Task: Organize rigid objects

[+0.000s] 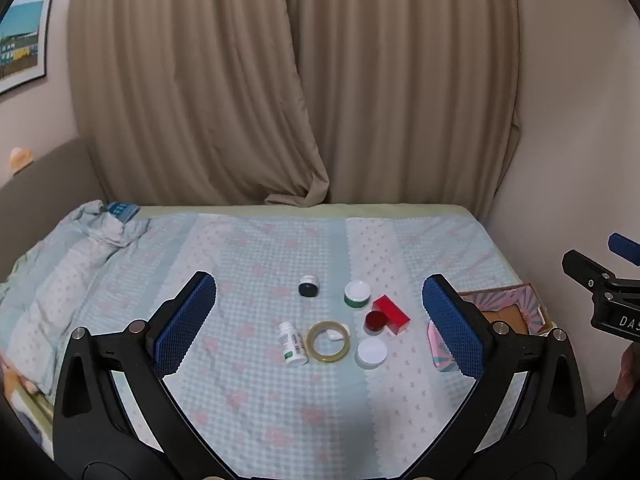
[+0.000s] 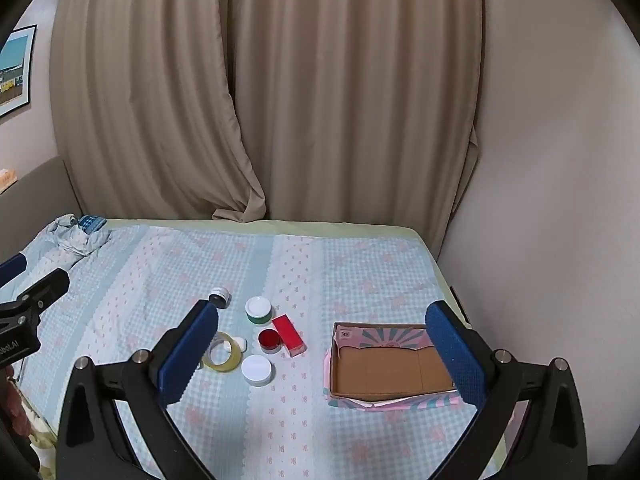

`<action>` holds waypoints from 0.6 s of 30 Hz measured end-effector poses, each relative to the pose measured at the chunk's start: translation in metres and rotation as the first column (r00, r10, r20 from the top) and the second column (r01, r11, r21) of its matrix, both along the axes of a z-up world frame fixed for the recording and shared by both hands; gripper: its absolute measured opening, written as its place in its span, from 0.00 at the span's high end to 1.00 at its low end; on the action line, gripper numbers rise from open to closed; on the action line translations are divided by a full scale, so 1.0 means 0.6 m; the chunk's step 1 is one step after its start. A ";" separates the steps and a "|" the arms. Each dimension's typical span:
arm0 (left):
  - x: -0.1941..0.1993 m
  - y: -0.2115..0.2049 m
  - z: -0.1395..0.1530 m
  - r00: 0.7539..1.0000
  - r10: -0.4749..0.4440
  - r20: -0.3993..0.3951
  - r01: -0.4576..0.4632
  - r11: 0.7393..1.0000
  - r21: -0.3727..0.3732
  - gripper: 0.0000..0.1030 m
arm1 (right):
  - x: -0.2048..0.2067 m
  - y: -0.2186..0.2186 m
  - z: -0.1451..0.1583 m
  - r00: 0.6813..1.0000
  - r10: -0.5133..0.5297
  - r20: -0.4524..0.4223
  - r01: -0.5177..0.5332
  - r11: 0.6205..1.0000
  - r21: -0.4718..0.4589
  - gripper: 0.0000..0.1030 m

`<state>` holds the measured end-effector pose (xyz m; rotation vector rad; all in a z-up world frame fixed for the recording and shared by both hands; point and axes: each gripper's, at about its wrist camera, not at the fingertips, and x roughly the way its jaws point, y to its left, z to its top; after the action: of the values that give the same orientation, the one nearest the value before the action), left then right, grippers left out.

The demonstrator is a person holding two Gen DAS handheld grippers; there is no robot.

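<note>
Hovering wide open and empty, the left gripper (image 1: 320, 324) and right gripper (image 2: 324, 350) face clustered jars, seemingly awaiting sorting. The cardboard box (image 2: 390, 366) sits empty nearby, probably their destination.

bed (image 2: 360, 272) | bottle (image 1: 293, 343) | tape ring (image 1: 328, 341) | jars (image 2: 258, 369) | red box (image 2: 289, 335) | cardboard box (image 2: 390, 394)
</note>
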<state>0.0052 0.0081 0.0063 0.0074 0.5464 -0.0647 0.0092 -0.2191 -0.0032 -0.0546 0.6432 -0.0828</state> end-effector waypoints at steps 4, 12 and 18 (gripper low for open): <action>0.000 -0.003 0.000 1.000 -0.001 0.006 0.001 1.000 0.015 0.00 | 0.003 0.000 0.000 1.000 0.004 0.001 -0.004 1.000 -0.001 0.00; -0.001 -0.006 0.000 1.000 0.000 0.015 0.000 1.000 0.026 0.00 | 0.009 0.002 0.002 1.000 0.005 0.008 -0.005 1.000 0.000 0.00; 0.005 -0.003 0.001 1.000 -0.006 -0.005 0.006 1.000 0.006 0.01 | 0.012 0.003 0.002 1.000 0.010 0.010 -0.010 1.000 0.000 0.00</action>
<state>0.0082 0.0064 0.0067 0.0143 0.5512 -0.0693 0.0164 -0.2172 -0.0023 -0.0577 0.6326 -0.0737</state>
